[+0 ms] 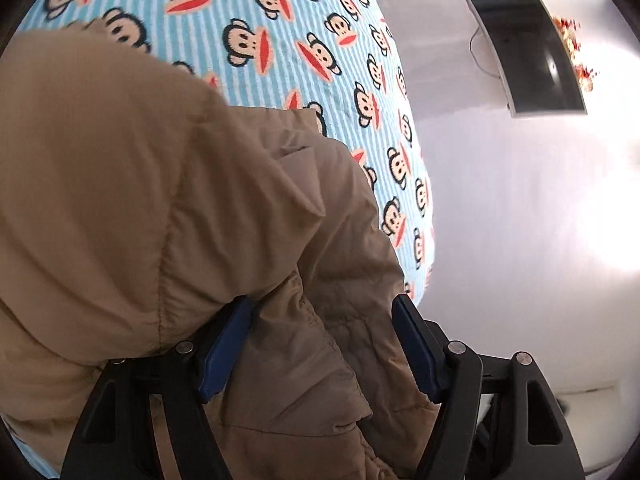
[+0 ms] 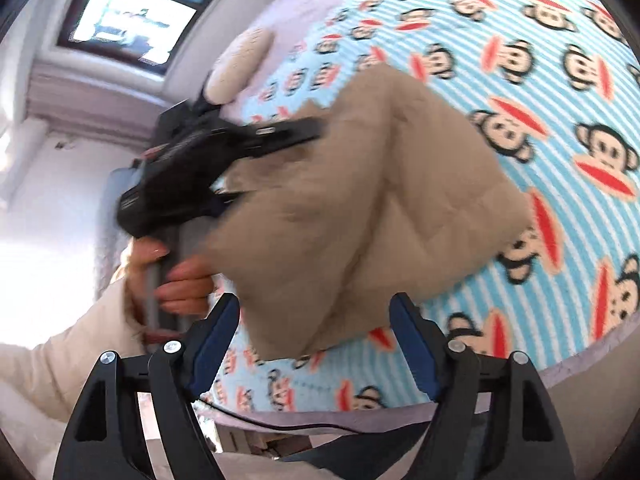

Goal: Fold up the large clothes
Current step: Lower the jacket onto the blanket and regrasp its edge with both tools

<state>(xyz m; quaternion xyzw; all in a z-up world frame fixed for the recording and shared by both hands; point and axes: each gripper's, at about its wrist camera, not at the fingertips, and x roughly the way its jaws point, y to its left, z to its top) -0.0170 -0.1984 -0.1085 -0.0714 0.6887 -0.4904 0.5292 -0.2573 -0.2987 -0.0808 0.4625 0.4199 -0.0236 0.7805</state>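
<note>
Left wrist view: the left claw (image 1: 320,344) stands with its blue pads (image 1: 224,352) apart, and the tan padded jacket (image 1: 160,184) bulges up between and over them. The left pad is partly buried under a fold, the right pad shows clear of the cloth, so nothing is clamped. Beyond the jacket lies the bed, covered by a striped blanket with monkey faces (image 1: 280,40), and past the bed edge a pale floor and a dark flat screen (image 1: 528,48).

Right wrist view: the right claw (image 2: 316,336) is also spread, empty, with the lower corner of the jacket (image 2: 360,208) hanging just ahead of its tips. The jacket sits as a folded bundle on the blanket (image 2: 520,80). The left claw (image 2: 240,148), held by a hand (image 2: 176,276), lies blurred against the bundle's far side.

Risks from here, as I judge them:
- The puffy filling may spring back, so with neither claw holding, the top layer could lift and the fold come undone.
- A fold draped over the left pad could catch as that claw pulls away and drag the bundle askew.
- The bundle lies towards the bed's near edge; a careless push could slide it over the slick blanket towards the floor.
- The two claws work close together and could knock each other.
</note>
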